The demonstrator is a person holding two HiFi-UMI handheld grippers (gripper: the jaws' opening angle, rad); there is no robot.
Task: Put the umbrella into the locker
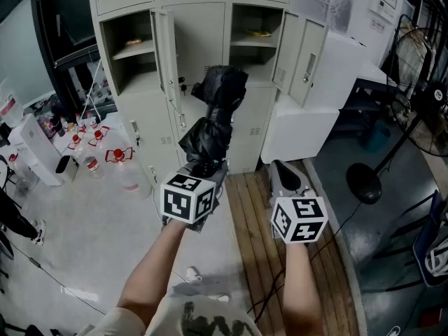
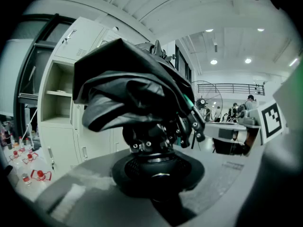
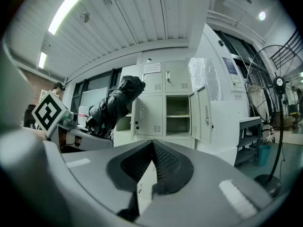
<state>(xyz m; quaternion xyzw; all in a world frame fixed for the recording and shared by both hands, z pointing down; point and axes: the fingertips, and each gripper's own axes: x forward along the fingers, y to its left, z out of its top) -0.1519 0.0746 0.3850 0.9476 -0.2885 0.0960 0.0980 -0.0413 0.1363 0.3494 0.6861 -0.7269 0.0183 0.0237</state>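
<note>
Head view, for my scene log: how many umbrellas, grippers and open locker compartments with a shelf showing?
Umbrella: 1
Grippers, left gripper and right gripper: 2
Open shelved compartments, left compartment and right compartment: 2
Total: 5

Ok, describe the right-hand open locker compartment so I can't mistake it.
Face the pale locker bank ahead, in the row level with the top of the umbrella. Right of the closed middle door, one compartment stands open. Unlike the open one on the left, its shelf holds something yellow.
</note>
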